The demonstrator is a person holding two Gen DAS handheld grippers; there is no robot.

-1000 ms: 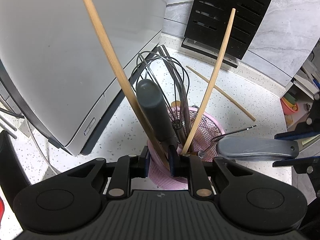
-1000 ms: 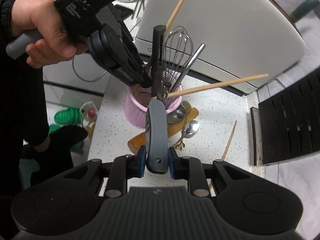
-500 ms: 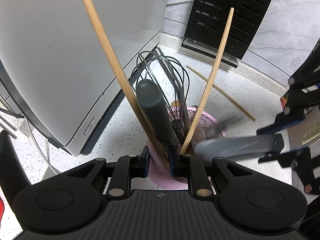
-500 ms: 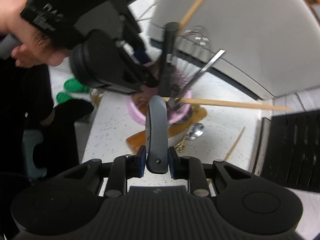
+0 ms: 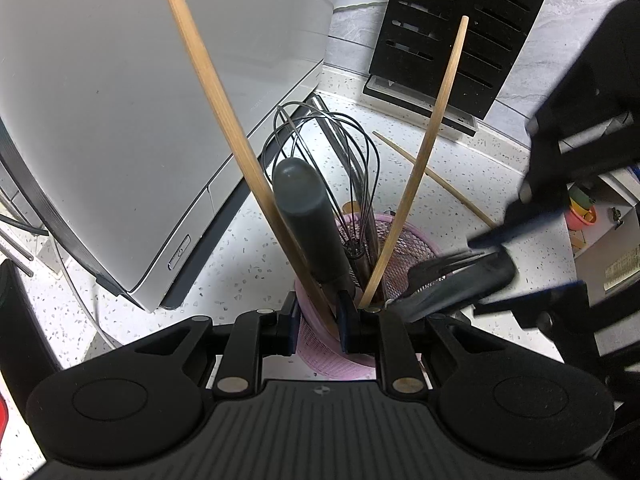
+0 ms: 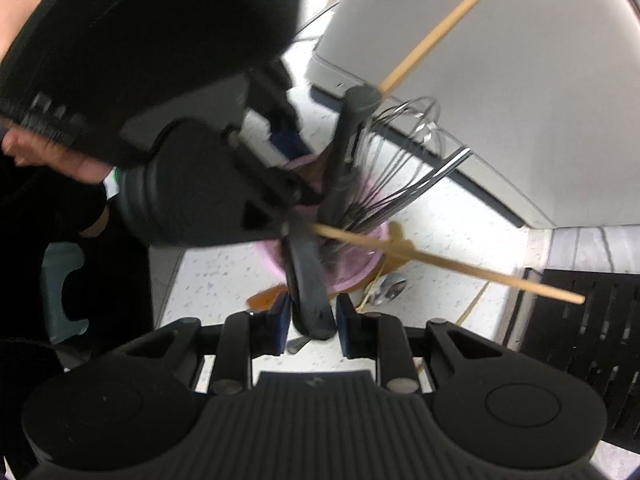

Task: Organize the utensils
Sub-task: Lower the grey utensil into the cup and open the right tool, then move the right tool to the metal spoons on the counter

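A pink mesh holder [image 5: 416, 240] stands on the speckled counter. It holds a wire whisk [image 5: 328, 148], a dark-handled tool [image 5: 308, 216] and two wooden chopsticks [image 5: 212, 92]. My left gripper [image 5: 318, 318] is shut on the holder's near rim. My right gripper [image 6: 312, 322] points down over the holder [image 6: 360, 268]. A grey-handled utensil [image 6: 308, 276] stands between its jaws with its head inside the holder. The jaws are opening, and narrow gaps show beside the handle. In the left wrist view the utensil [image 5: 452, 288] leans on the holder's right rim, blurred.
A white appliance [image 5: 120, 100] stands close on the left, and a black slotted rack [image 5: 460, 28] leans on the back wall. A loose chopstick [image 5: 440, 180] lies behind the holder. A spoon [image 6: 390, 286] and a wooden spatula [image 6: 264, 298] lie beside it. A person's hand [image 6: 52, 156] holds the left gripper.
The right gripper carried the grey-handled utensil in over the holder, tipped it head-down into it, and its jaws have parted slightly. The left gripper kept still on the rim.
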